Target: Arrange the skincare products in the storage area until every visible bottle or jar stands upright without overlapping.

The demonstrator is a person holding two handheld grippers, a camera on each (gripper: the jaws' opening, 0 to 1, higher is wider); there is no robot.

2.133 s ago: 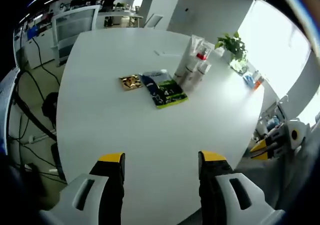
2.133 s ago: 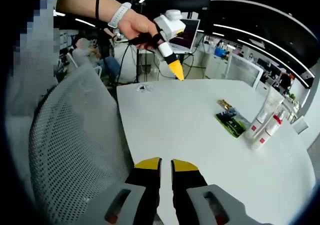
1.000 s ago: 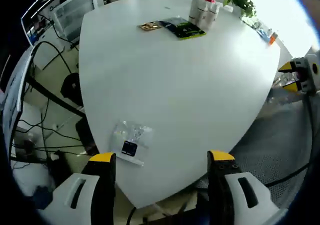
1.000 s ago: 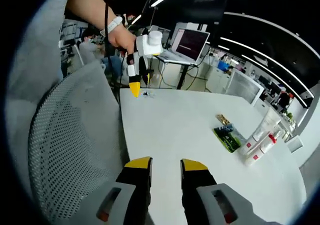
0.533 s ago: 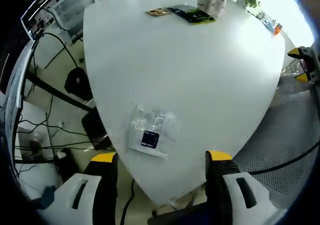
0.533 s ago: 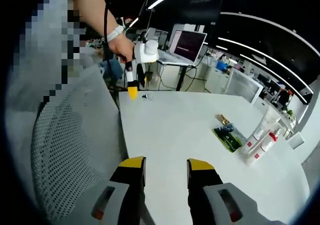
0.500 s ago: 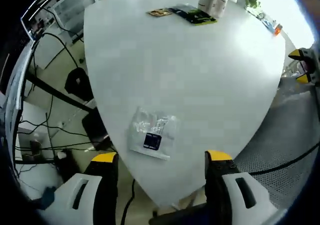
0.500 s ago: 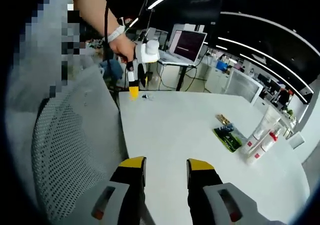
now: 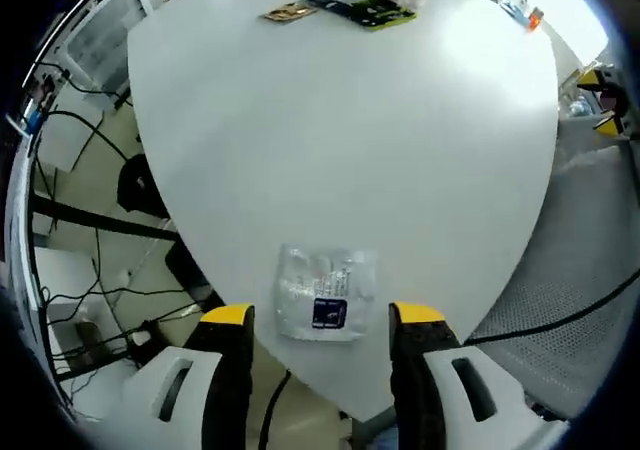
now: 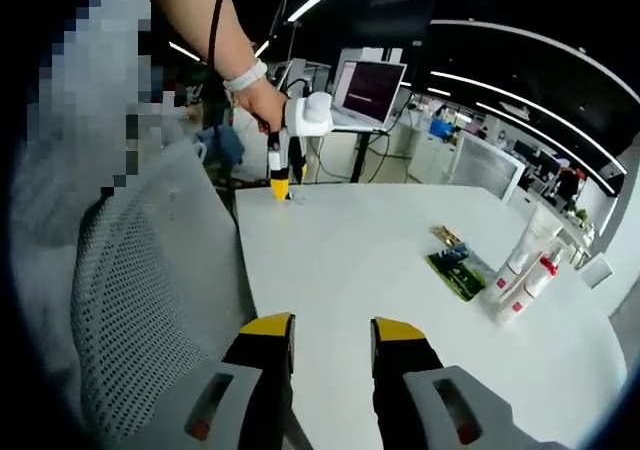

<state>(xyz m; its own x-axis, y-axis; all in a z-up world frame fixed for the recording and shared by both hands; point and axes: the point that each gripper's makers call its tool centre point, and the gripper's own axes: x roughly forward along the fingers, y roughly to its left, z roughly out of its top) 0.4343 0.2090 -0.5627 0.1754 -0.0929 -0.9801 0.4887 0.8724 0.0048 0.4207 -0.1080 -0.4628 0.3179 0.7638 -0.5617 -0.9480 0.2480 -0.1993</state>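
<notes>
Now lower, left hand-held gripper [image 9: 320, 315] spread around clear packet [image 9: 327, 293]; right hand-held gripper [image 10: 321, 326] likewise unclenched.

White rounded table [image 9: 330, 140] fills the foreground; grey mesh chair back [image 10: 140, 340] stands at its edge. Black cables [image 9: 80, 270] trail over the pale floor beside the table. An open laptop [image 10: 368, 88] sits on a desk behind, under dark ceiling with long light strips [image 10: 520, 35]; bright window [image 9: 560, 0] on the far side.

Left gripper [image 10: 281, 192] points down at the white table [image 10: 400, 260], perhaps touching; tubes [image 10: 522, 268] stand far off
</notes>
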